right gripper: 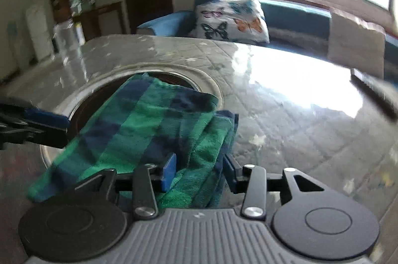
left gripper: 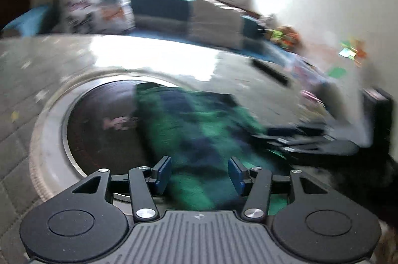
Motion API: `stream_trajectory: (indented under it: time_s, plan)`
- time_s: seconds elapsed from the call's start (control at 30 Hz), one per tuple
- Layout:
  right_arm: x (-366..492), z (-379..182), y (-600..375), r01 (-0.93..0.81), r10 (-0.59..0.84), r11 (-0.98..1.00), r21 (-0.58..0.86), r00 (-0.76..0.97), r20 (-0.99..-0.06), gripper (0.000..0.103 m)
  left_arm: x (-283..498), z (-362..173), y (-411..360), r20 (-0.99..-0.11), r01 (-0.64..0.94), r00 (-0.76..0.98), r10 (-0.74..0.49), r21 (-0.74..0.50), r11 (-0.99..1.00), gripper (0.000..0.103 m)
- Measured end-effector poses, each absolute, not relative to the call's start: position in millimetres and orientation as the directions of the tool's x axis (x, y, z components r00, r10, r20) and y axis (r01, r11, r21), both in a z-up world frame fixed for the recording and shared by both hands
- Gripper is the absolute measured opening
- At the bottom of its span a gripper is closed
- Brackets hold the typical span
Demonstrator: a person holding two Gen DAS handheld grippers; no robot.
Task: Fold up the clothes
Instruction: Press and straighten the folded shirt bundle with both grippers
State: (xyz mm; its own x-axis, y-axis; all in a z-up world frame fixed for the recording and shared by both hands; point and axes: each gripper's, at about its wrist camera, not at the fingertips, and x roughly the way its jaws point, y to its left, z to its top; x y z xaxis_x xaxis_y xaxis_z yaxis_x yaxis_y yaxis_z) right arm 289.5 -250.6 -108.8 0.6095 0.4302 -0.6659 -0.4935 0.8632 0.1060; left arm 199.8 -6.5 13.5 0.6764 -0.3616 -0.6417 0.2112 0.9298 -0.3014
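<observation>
The green-and-navy plaid cloth [right gripper: 149,129] lies folded in several layers across the round dark inset [right gripper: 82,114] in the grey quilted table top [right gripper: 286,119], with one end hanging past the inset's rim toward the cameras. Only the right wrist view shows the cloth's stacked folded edge clearly; the left wrist view is blurred and gives the cloth [left gripper: 199,129] as a smeared band, but it alone shows pale lettering on the inset [left gripper: 99,119].

The right gripper [right gripper: 199,172] has its jaws partly apart with the cloth's folded edge running between them; whether the pads press the fabric cannot be told. The left gripper [left gripper: 200,175] stands with jaws moderately wide above the cloth, nothing between the pads.

In the right wrist view the left gripper's blue pad reaches in over the inset at the cloth's left side. Beyond the inset the table top is bare and glossy up to its far edge, where a butterfly cushion [right gripper: 228,20] sits on a blue seat. Right of the inset a dark flat bar [left gripper: 271,72] lies on the table.
</observation>
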Motion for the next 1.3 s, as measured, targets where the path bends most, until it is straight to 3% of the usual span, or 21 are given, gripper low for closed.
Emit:
stream_trajectory:
  time_s: [0.23, 0.43, 0.73, 0.87, 1.1, 1.23, 1.3]
  plan:
    - [308, -118, -276, -0.362, 0.484, 0.874, 0.325, 0.577, -0.658, 0.054, 224, -8, 6, -0.689, 0.088, 0.645, -0.331, -0.364, 0.927, 0.057]
    - [308, -122, -270, -0.369, 0.478, 0.876, 0.31, 0.581, -0.659, 0.055, 229, -10, 5, -0.691, 0.083, 0.634, -0.348, -0.386, 0.919, 0.055]
    - [300, -119, -267, -0.371, 0.492, 0.869, 0.327, 0.583, -0.647, 0.024, 230, -6, -1, -0.69, 0.095, 0.626, -0.364, -0.396, 0.913, 0.045]
    - [290, -115, -275, -0.354, 0.484, 0.875, 0.331, 0.601, -0.636, 0.018, 229, -5, -3, -0.686, 0.107, 0.618, -0.383, -0.41, 0.906, 0.04]
    - [272, -114, -295, -0.321, 0.469, 0.883, 0.342, 0.606, -0.642, 0.02, 223, -5, -19, -0.684, 0.162, 0.596, -0.419, -0.409, 0.898, 0.041]
    - [270, -117, -302, -0.297, 0.456, 0.89, 0.347, 0.614, -0.644, 0.036, 222, -4, -25, -0.688, 0.168, 0.603, -0.404, -0.385, 0.907, 0.043]
    - [272, -119, -304, -0.286, 0.458, 0.888, 0.36, 0.615, -0.642, 0.037, 221, -4, -26, -0.691, 0.17, 0.607, -0.393, -0.37, 0.913, 0.043]
